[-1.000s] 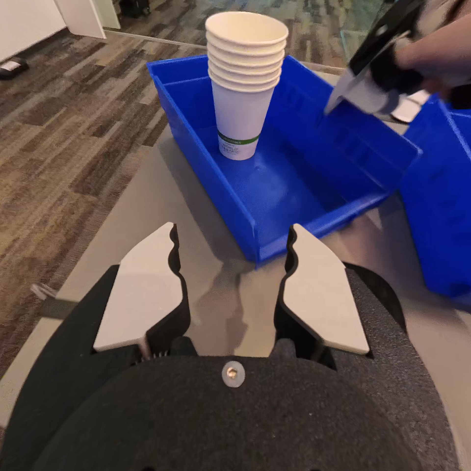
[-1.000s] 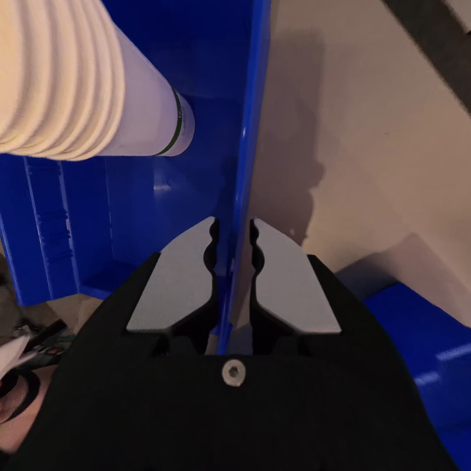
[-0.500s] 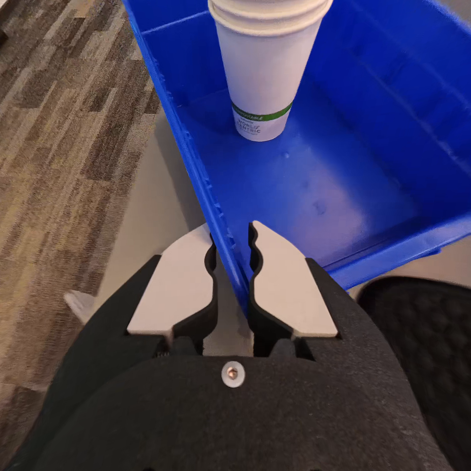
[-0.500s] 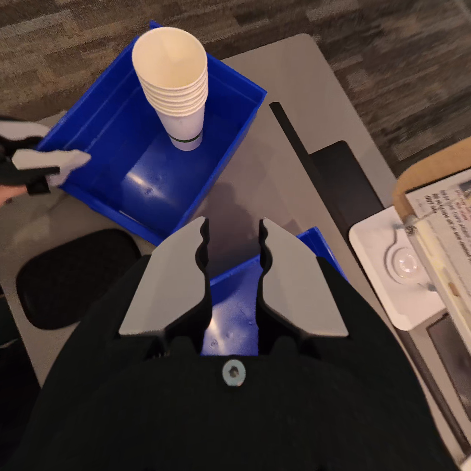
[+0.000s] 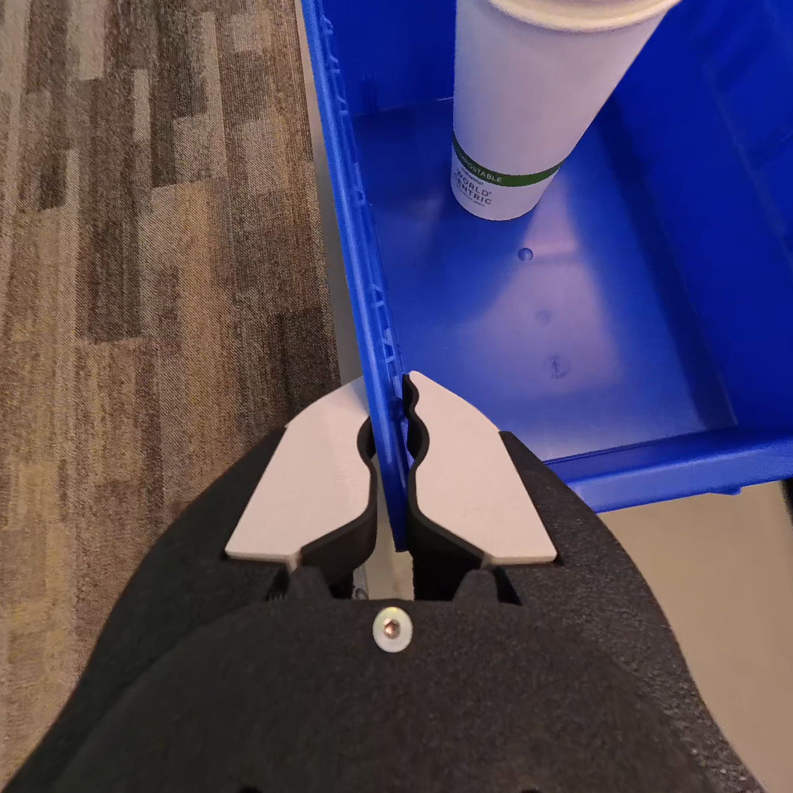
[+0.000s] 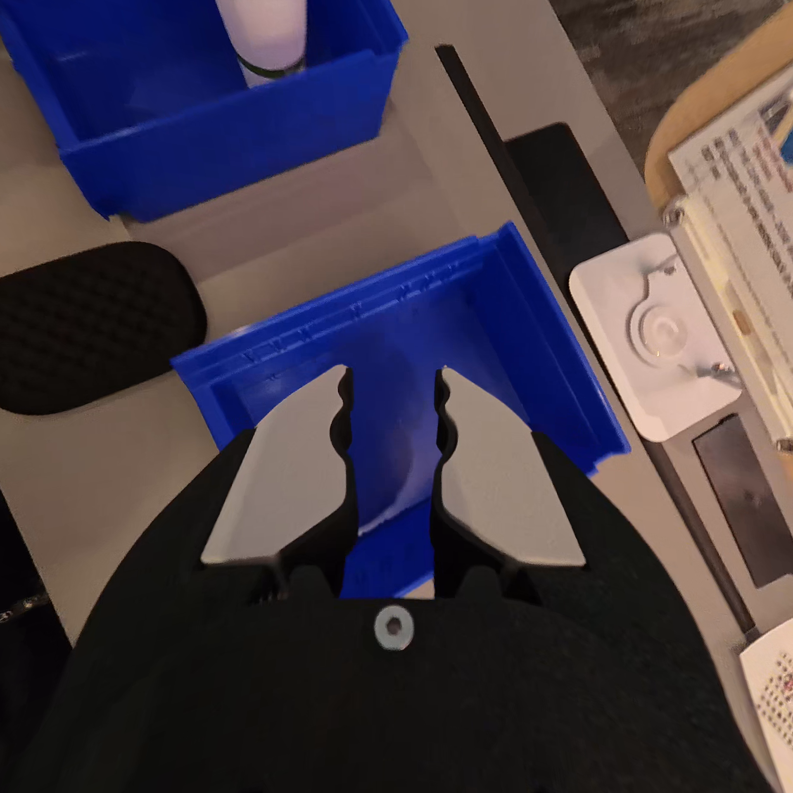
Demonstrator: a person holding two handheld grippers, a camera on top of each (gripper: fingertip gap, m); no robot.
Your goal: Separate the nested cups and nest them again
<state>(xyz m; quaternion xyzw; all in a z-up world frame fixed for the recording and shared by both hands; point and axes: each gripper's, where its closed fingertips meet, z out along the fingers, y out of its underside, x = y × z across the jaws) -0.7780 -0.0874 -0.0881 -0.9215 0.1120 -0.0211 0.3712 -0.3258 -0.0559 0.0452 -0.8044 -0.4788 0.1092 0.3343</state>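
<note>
1. One stack of nested white paper cups with a green band near the base (image 5: 521, 128) stands upright in the far end of the open blue plastic bin (image 5: 622, 343); its long axis is vertical and its rims run out of the top of the left wrist view.
2. The left gripper (image 5: 388, 412) has its fingers drawn narrow onto the near part of that bin's left side wall, one finger outside and one inside, so the stack lies ahead and to the right of it.
3. The right gripper (image 6: 392, 386) hangs with fingers moderately parted and nothing between them, over a second, empty blue plastic bin (image 6: 570, 343); the stack (image 6: 268, 38) lies well beyond it, ahead and to the left.
4. Judging from this, the left gripper steadies the bin and the right must travel forward to reach the top cup.
</note>
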